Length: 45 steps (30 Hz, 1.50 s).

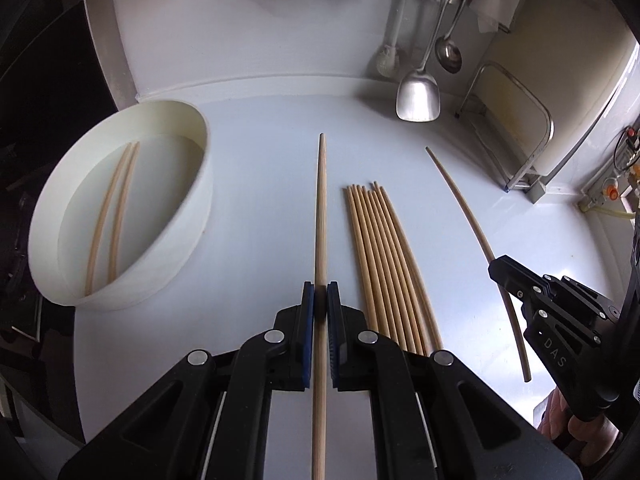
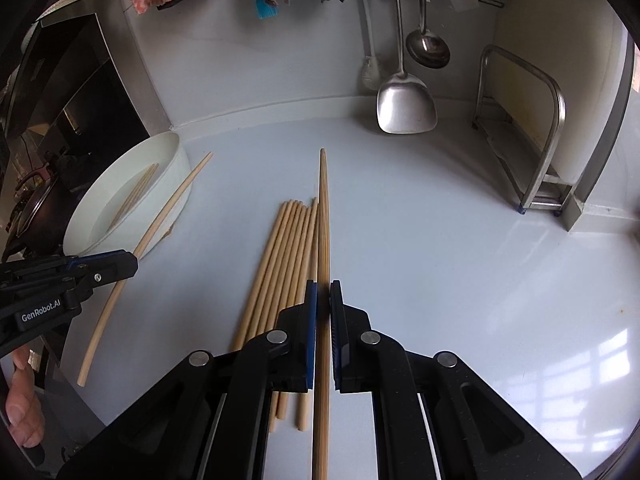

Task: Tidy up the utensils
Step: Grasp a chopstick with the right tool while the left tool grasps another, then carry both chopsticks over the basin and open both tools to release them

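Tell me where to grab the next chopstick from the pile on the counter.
Take the outermost stick of the chopstick pile near its middle, coming from above with the pads either side. They lie flat, packed side by side, so only an edge stick offers room.

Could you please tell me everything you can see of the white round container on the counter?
The white round container is a wide, shallow tub with a plain upright wall, plastic by the look of it, open at the top. It stands upright on the pale counter near the back wall, left of the loose chopstick bundle. Two chopsticks in the container lie side by side on its floor. Neither gripper touches it.
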Each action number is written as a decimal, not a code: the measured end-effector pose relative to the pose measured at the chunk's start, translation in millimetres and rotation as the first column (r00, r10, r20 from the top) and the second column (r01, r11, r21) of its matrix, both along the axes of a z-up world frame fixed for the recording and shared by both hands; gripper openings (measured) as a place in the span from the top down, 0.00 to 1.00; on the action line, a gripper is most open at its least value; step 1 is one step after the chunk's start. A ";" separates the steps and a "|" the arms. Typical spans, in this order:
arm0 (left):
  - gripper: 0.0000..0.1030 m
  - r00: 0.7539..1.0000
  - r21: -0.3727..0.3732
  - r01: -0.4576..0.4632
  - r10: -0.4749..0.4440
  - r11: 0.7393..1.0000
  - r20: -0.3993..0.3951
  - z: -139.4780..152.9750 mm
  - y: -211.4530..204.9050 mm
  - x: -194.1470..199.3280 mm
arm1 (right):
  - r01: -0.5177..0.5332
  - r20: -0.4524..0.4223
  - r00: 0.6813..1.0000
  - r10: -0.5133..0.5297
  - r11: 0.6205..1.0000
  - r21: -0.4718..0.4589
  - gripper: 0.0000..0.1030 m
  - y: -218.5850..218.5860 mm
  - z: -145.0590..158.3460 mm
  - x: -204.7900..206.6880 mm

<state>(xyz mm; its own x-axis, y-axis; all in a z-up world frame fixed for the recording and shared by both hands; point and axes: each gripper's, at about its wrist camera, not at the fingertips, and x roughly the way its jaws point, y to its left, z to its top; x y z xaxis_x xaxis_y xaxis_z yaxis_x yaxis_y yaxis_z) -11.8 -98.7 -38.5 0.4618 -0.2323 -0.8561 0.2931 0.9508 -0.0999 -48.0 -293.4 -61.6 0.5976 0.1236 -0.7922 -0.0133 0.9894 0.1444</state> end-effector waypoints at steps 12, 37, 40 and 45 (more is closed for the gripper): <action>0.93 0.990 0.003 -0.109 0.108 0.994 0.086 40.7 126.9 51.6 | -0.105 0.057 0.993 0.103 0.993 0.044 0.94 114.5 55.8 49.7; 0.93 0.997 0.041 -0.059 0.061 0.997 -0.056 -51.0 220.8 177.5 | -0.070 -0.169 0.982 0.080 0.996 0.062 0.94 281.8 -32.1 194.5; 0.93 0.997 0.041 -0.050 0.053 0.998 -0.062 -53.8 220.0 179.6 | -0.063 -0.181 0.981 0.071 0.997 0.051 0.94 280.8 -37.5 196.5; 0.93 0.996 0.045 -0.049 0.051 0.998 -0.067 -55.8 223.1 182.2 | -0.056 -0.177 0.982 0.063 0.997 0.045 0.94 279.2 -39.5 203.3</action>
<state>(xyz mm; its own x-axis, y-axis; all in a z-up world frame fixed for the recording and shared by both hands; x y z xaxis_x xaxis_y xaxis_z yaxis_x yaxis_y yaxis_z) 170.4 124.4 -94.3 0.4124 -0.1723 -0.8945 0.2390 0.9680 -0.0763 155.3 -14.2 -101.0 0.4375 0.1879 -0.8794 -0.0428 0.9812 0.1884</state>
